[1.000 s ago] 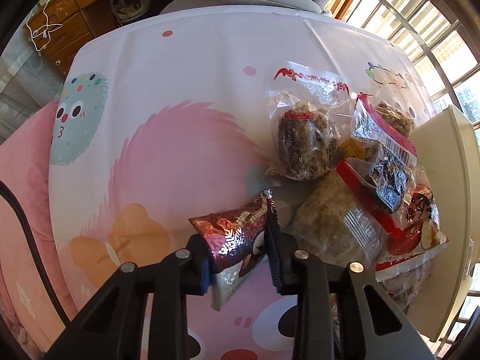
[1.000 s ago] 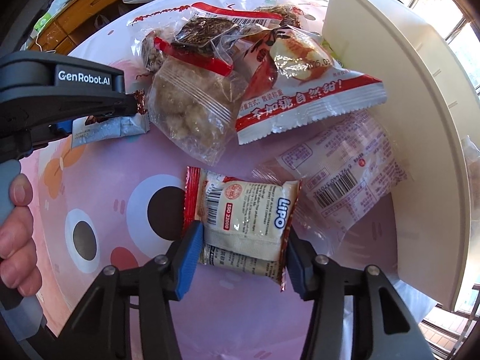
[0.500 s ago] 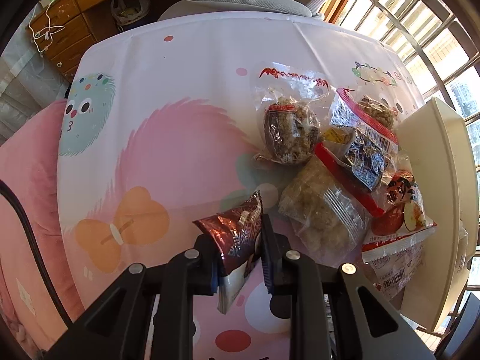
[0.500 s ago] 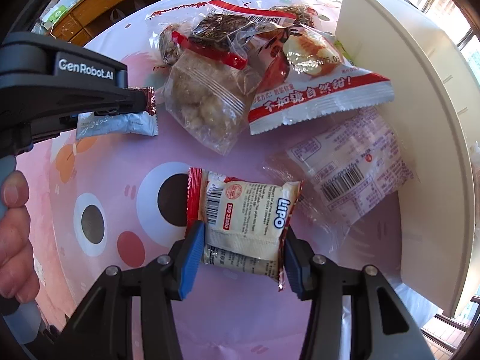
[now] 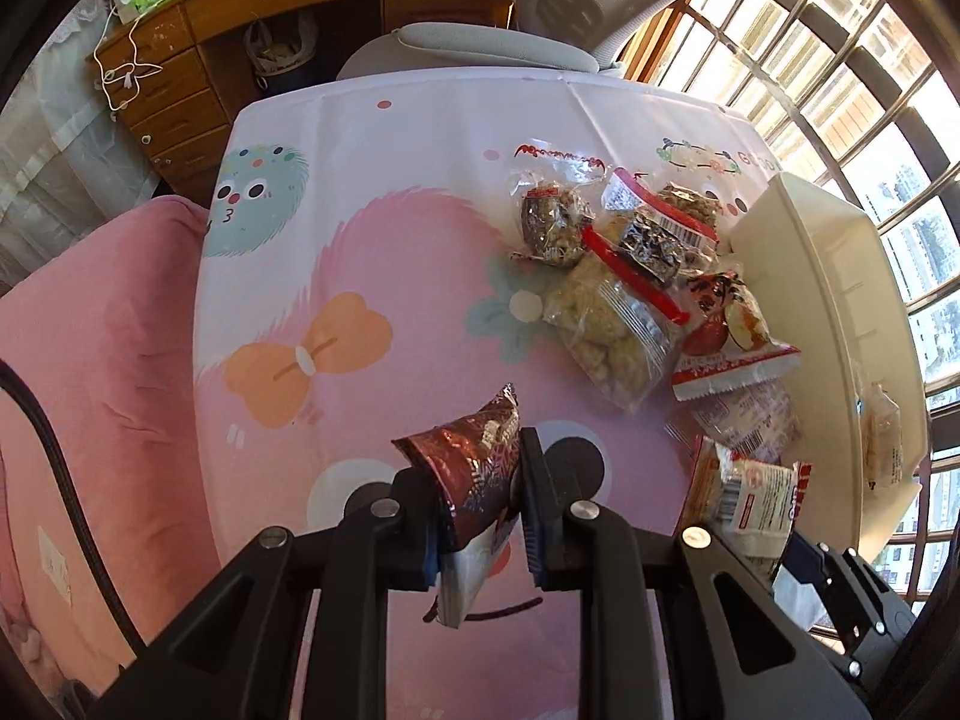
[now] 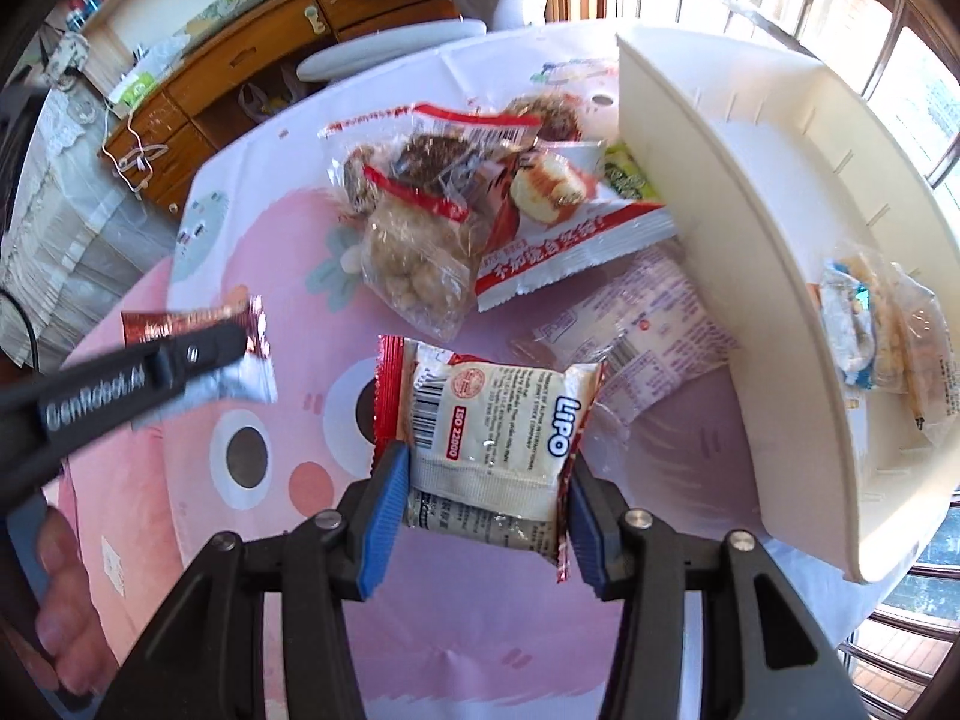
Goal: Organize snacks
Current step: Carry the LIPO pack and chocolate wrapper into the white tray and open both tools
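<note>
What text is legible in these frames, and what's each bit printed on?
"LiPO": white snack packet clamped in the right gripper.
"ISO 22000": red strip on that same packet.
"GenRobot.AI": side of the left gripper, blurred but readable.
Chinese slogan: red-and-white bag, too blurred to quote.
Fine print on the clear barcode packet and the maroon packet: unreadable.

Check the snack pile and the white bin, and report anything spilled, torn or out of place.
Nothing looks spilled or torn. Most packets still lie in a loose overlapping heap on the tablecloth beside the white bin, which holds only a couple of packets. The heap is simply unsorted, not damaged.
</note>
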Tool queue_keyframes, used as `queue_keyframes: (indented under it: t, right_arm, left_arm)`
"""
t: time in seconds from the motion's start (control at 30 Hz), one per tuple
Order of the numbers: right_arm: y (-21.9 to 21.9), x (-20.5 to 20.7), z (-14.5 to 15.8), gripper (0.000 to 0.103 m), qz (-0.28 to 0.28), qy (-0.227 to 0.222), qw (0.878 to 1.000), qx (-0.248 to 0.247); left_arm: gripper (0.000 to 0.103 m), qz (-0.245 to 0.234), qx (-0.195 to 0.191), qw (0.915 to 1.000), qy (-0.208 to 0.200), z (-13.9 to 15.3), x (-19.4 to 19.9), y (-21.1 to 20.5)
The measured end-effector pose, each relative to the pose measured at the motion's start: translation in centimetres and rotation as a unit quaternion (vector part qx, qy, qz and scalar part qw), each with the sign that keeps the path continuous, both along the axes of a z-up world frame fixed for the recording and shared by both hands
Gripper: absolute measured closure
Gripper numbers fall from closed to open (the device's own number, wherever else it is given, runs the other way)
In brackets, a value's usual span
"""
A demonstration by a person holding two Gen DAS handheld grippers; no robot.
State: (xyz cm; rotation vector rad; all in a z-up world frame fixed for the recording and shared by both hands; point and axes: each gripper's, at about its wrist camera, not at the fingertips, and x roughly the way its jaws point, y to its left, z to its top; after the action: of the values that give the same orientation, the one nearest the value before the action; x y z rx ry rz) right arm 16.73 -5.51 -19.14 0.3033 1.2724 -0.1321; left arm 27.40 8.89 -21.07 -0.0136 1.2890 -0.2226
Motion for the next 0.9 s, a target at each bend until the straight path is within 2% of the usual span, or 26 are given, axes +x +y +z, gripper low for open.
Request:
queue_keyframes:
  t: [0.4, 0.67, 0.9]
  right_arm:
    - [-3.4, -4.5, 5.8, 0.054, -0.044, -0.086, 0.995, -0.027]
    - [-5.6, -7.1, 8.5, 0.054, -0.055, -0.129, 0.989, -0.047]
    - [-9.7, -7.6, 9.8, 0.054, -0.051, -0.144, 0.987, -0.041]
  left_arm:
    - [0.084, -0.040, -0.038, 0.9955, -0.077, 5.3, -7.8, -0.9]
    - [0.084, -0.078, -0.053, 0.9916, -0.089, 7.3, -11.7, -3.5]
    - [0.084, -0.105, -0.071, 0.9863, -0.106, 9.5, -13.0, -6.5]
